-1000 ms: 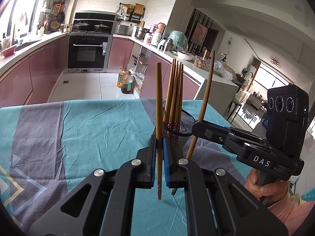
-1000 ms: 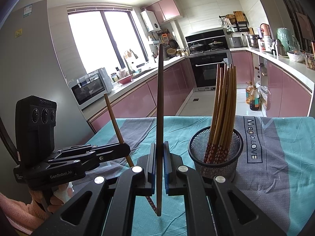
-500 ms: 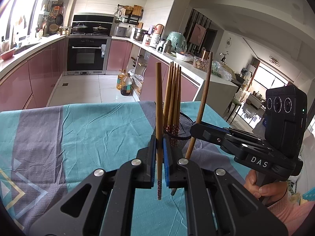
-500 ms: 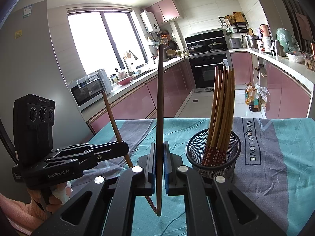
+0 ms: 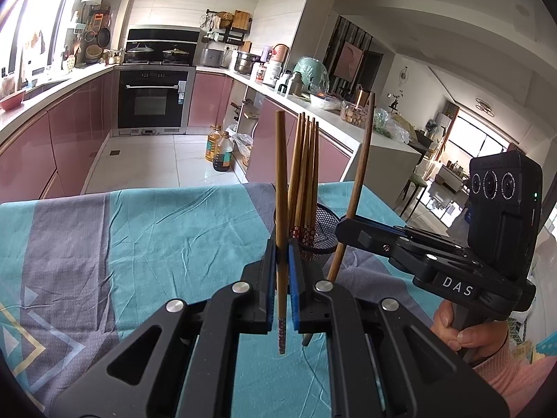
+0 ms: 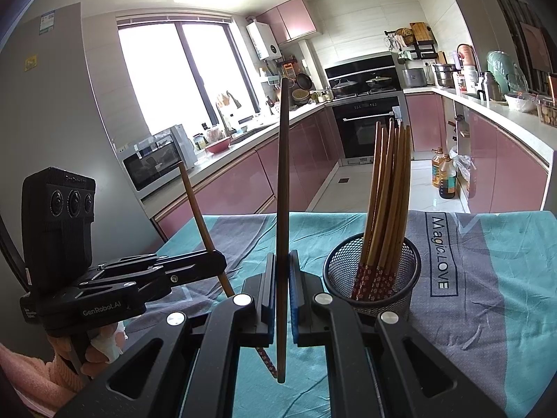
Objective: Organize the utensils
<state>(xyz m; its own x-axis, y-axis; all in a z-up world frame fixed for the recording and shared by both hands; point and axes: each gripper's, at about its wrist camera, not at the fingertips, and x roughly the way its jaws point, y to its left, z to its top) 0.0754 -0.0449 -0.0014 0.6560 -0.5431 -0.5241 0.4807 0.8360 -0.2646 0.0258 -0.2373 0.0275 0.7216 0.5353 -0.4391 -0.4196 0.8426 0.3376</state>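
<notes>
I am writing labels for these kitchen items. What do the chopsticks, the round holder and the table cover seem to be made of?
Chopsticks: probably bamboo or wood, with a smooth brown look; the lower ends carry a red flowered pattern.
Round holder: likely metal, a fine black mesh that one can see through, with a solid rim.
Table cover: woven cloth, matte teal and grey, visibly creased.

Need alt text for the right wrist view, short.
The right tool is shut on an upright chopstick above a teal and grey tablecloth. To its right stands a black mesh cup of chopsticks. At left, the left tool holds a tilted chopstick; a kitchen lies behind.
</notes>
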